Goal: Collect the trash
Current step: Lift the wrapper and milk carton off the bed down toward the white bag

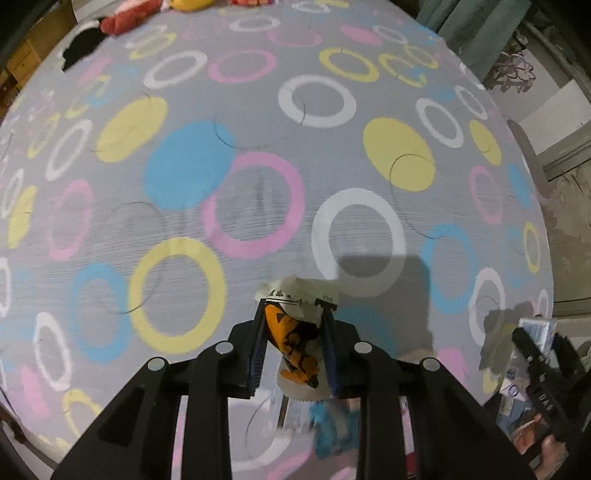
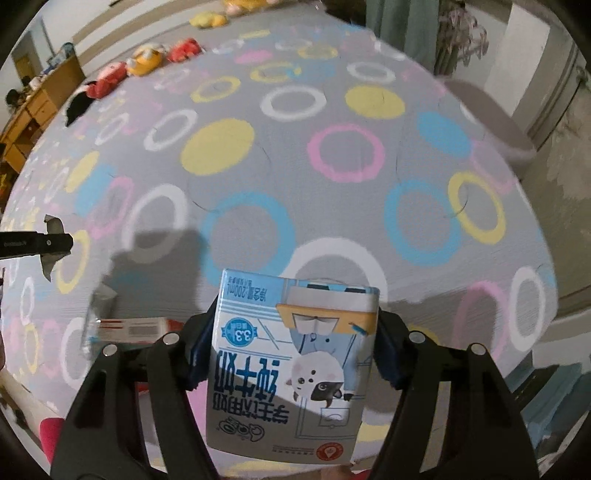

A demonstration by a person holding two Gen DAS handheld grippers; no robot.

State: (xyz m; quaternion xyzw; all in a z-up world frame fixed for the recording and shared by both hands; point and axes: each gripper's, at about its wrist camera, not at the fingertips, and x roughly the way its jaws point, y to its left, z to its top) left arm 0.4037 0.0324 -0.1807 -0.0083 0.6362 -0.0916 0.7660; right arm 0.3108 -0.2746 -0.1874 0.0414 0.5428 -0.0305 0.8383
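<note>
The left gripper is closed on a crumpled snack wrapper, orange and black on white, pinched between its two blue-padded fingers and held clear above the bed. The bed is covered in a grey sheet printed with pink, yellow, blue and white rings and discs.

The right gripper is clamped across a small milk carton, blue and white with a cartoon cow and printed text that reads upside down from this camera. Its fingers grip the carton's two sides, and the carton fills the middle of the view, hiding the sheet directly behind it.

Low on the left of the right wrist view, a red and white box lies on the sheet beside the gripper. A clear, blurred item next to it may be plastic packaging; the view is too soft to be sure.

Along the far edge of the bed sits a row of plush toys in red, orange and yellow, with a black item near them. A wooden desk stands beyond the bed on the left, and green curtains hang at the far right.
</note>
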